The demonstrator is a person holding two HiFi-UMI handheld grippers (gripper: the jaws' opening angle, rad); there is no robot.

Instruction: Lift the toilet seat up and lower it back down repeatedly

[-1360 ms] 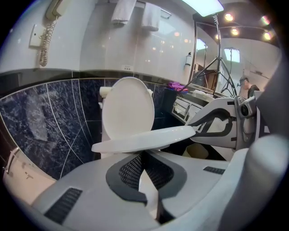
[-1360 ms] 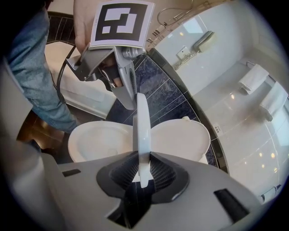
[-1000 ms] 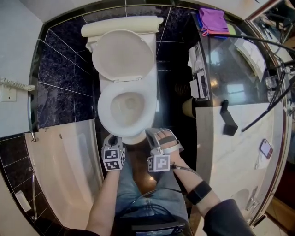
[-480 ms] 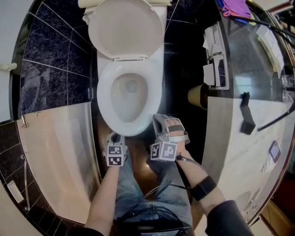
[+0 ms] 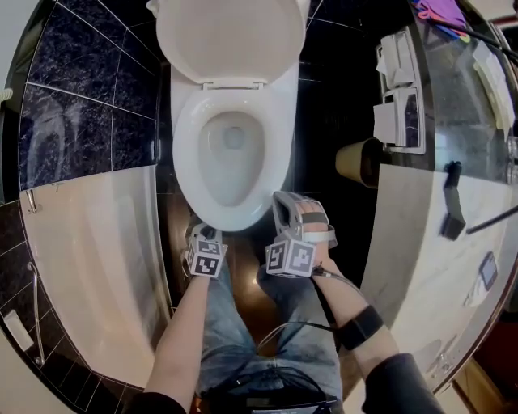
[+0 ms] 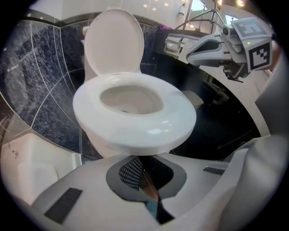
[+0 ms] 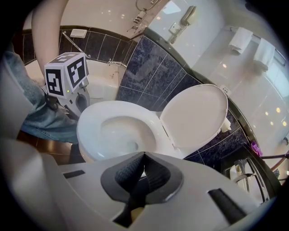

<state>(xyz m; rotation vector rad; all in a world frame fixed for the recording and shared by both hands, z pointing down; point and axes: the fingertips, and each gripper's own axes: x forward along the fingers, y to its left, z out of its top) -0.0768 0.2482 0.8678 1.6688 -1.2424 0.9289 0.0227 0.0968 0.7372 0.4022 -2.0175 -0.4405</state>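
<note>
"Scanning from the left, what differs from a second ago?"

"The bathtub (image 5: 89, 267) fills more of that side, and the wall phone has slid almost out of the head view. The toilet sits higher and larger, and its tank has gone off the top edge."

"And the toilet seat (image 5: 184, 154)?"

"Unchanged. It lies flat on the bowl, with the lid (image 5: 227, 36) upright behind it. The left claw (image 6: 140, 169) stays at the bowl's front rim, pads pressed together with nothing between them. The right claw (image 7: 142, 167) is just right of that rim, likewise closed and empty."

"Further right?"

"The desk (image 5: 405, 267) has shifted up the frame, and the purple cloth (image 5: 441, 10) is nearly cut off at the top."

"Any writing?"

"Only black-and-white square markers on the left cube (image 5: 204, 257) and the right cube (image 5: 291, 257). The small device (image 5: 488, 271) on the desk is too small to read."
</note>
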